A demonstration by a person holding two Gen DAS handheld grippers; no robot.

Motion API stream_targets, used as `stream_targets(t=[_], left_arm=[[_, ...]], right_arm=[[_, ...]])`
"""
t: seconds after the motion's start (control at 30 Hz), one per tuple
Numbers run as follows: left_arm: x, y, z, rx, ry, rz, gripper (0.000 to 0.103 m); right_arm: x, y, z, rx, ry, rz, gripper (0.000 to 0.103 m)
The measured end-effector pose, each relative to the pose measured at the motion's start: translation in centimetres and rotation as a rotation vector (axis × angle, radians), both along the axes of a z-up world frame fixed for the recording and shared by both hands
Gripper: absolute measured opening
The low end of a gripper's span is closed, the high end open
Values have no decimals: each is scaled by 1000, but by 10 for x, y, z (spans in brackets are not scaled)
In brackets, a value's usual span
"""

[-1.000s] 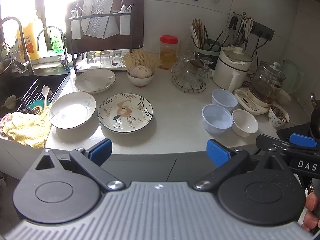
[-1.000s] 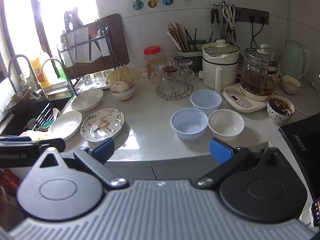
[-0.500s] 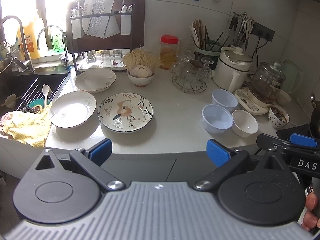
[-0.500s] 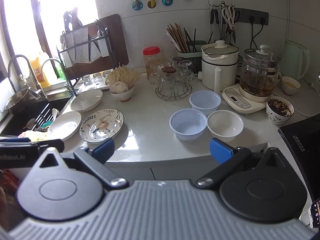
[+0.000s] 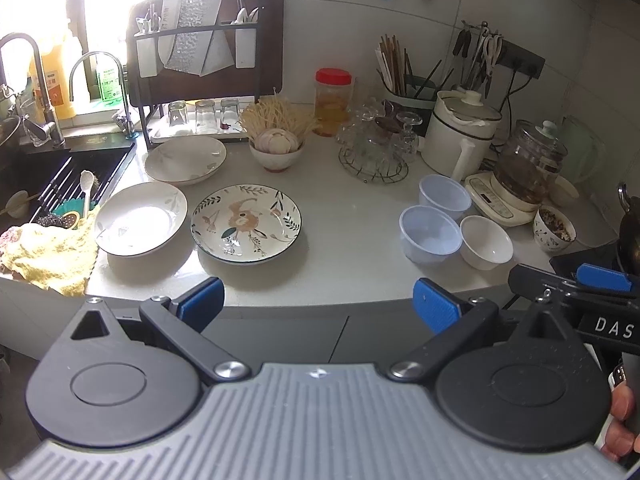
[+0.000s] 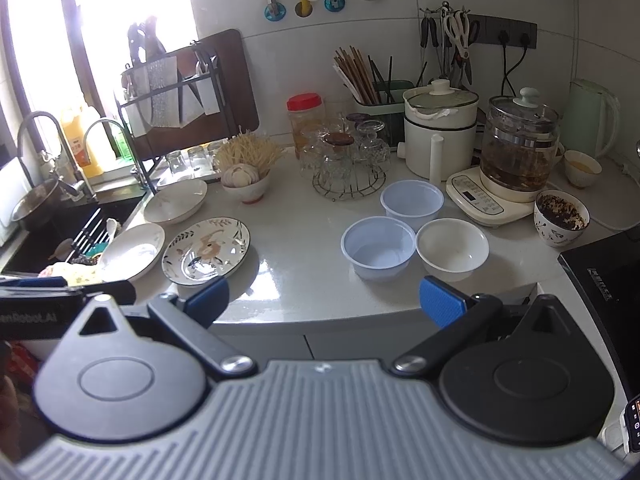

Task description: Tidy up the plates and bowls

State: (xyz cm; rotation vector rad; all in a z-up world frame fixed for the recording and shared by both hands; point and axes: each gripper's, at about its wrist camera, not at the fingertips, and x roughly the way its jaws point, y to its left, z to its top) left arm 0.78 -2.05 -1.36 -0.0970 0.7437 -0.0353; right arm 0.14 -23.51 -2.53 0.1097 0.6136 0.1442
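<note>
**Q:** What are your two tools doing?

**A:** I see my left gripper (image 5: 318, 305) spread wide with nothing between its blue pads, held short of the counter (image 5: 352, 216) edge. My right gripper (image 6: 323, 300) is the same: jaws wide apart, empty, short of the edge.

**Q:** Where are the dishes?

**A:** All on the white counter. In front of the left gripper is a flowered plate (image 5: 245, 224). Just beside it, toward the sink (image 5: 60, 176), sits a white plate (image 5: 141, 224), its rim close to a yellow cloth (image 5: 48, 256). A third plate (image 5: 185, 159), also white, lies behind them. In front of the right gripper are three bowls in a tight cluster: a near plastic bowl (image 6: 378, 247), a far plastic bowl (image 6: 412, 203), and a white bowl (image 6: 452, 249).

**Q:** So the count?

**A:** Three plates and three empty bowls. Two more bowls hold food, one with garlic (image 5: 276, 150), one with dark bits (image 6: 561, 218); I would leave those.

**Q:** How will they handle?

**A:** I judge the plates to be glazed ceramic: stiff, fairly heavy, slippery, breakable. I would pinch each at the raised rim. The plastic bowls look light and thin, likely to flex, so a gentle grip on the wall. The white bowl seems ceramic; take its rim.
</note>
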Motion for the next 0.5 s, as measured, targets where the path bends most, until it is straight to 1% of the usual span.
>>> stream_targets(t=[0.5], left_arm=[[14,3,-3,-16,19,-3,102]], right_arm=[[13,0,-2,18,16,6,103]])
